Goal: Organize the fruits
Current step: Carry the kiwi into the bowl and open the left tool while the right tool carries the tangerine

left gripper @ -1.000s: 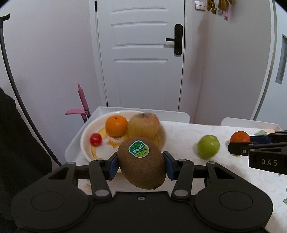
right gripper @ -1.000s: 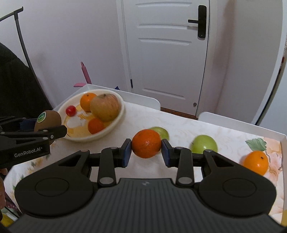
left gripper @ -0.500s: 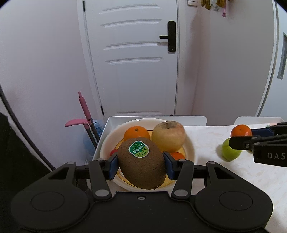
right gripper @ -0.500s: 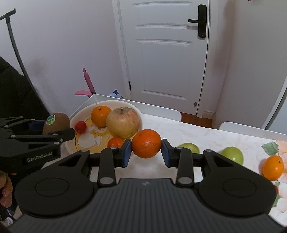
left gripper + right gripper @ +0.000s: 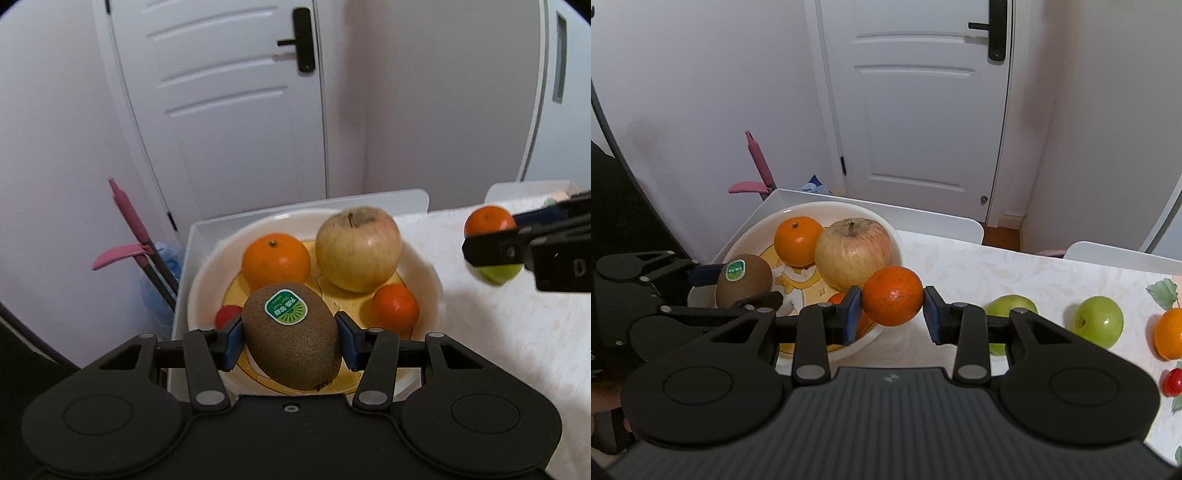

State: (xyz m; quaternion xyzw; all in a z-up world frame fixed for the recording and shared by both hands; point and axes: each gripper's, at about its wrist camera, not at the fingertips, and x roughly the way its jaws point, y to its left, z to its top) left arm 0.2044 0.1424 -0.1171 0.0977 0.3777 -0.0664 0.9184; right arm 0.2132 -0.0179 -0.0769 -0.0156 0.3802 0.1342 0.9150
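Two grippers each carry a fruit toward the bowl (image 5: pixel 886 229). The left gripper (image 5: pixel 290 341) is clamped on a kiwi (image 5: pixel 291 334), long axis pointing away from the camera, low centre of the left view, directly over the bowl's near rim. The right gripper (image 5: pixel 892 308) grips a mandarin (image 5: pixel 892 295) just beside the bowl's right edge, so the left looks nearer to release. In the bowl: one apple (image 5: pixel 853 253), two oranges, one small red fruit. On the table (image 5: pixel 1015 273): two green apples, one orange, one red cherry-like fruit.
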